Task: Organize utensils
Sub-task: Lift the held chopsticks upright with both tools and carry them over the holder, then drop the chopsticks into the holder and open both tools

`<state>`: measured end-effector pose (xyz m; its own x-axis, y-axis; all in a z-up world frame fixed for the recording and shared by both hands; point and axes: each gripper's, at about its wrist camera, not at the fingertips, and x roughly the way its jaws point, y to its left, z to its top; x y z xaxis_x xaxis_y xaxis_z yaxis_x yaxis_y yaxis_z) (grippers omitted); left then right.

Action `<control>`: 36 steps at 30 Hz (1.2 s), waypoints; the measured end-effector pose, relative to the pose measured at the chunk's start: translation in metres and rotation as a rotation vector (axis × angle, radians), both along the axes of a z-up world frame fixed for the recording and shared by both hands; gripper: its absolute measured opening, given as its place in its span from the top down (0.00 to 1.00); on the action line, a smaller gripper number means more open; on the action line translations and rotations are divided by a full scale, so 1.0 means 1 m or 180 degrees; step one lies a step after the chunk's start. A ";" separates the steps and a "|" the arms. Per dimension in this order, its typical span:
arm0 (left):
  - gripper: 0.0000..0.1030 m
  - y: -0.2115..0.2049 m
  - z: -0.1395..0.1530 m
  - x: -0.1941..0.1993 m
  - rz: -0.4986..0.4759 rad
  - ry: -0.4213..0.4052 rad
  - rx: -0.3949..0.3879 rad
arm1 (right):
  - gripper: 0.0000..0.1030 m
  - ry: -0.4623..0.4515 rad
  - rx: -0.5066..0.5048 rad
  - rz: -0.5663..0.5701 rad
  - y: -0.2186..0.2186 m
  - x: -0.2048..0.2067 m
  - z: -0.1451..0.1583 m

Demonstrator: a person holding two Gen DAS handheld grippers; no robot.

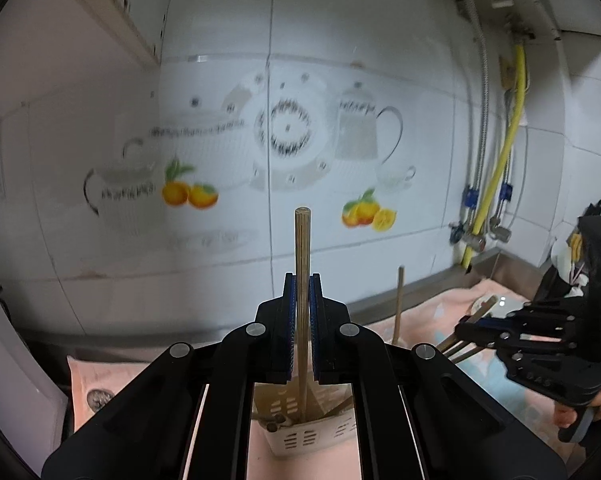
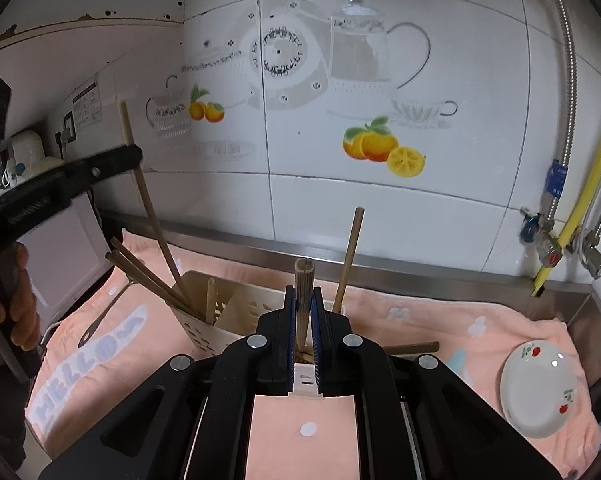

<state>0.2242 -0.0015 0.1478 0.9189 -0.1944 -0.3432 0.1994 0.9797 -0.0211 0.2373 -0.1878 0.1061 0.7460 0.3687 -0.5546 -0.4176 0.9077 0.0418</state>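
My left gripper [image 1: 301,280] is shut on a single wooden chopstick [image 1: 302,240] that stands upright, its lower end down in the beige slotted utensil holder [image 1: 300,438]. The right wrist view shows that gripper [image 2: 134,156] at the left with its chopstick [image 2: 148,208] slanting into the holder [image 2: 196,332], beside several other chopsticks. My right gripper [image 2: 303,294] is shut on a small bundle of chopsticks [image 2: 303,272] just above the holder's right end. The bundle's lower end is hidden behind the jaws. In the left wrist view the right gripper [image 1: 470,326] sits at the right.
A peach towel [image 2: 420,320] covers the counter against a tiled wall. A white floral plate [image 2: 540,388] lies at the right and a metal spoon [image 2: 102,318] left of the holder. One chopstick [image 2: 350,256] stands behind my right gripper. Pipes and a yellow hose [image 2: 588,188] run down the right corner.
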 end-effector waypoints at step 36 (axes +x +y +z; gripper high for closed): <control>0.66 0.006 -0.030 -0.018 0.0016 0.0177 0.0036 | 0.38 -0.0171 -0.0044 -0.0035 0.002 -0.029 -0.006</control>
<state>0.2065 0.0042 0.1180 0.8994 -0.1855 -0.3959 0.1931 0.9809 -0.0209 0.2085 -0.1863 0.1001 0.7787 0.3531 -0.5185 -0.4090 0.9125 0.0071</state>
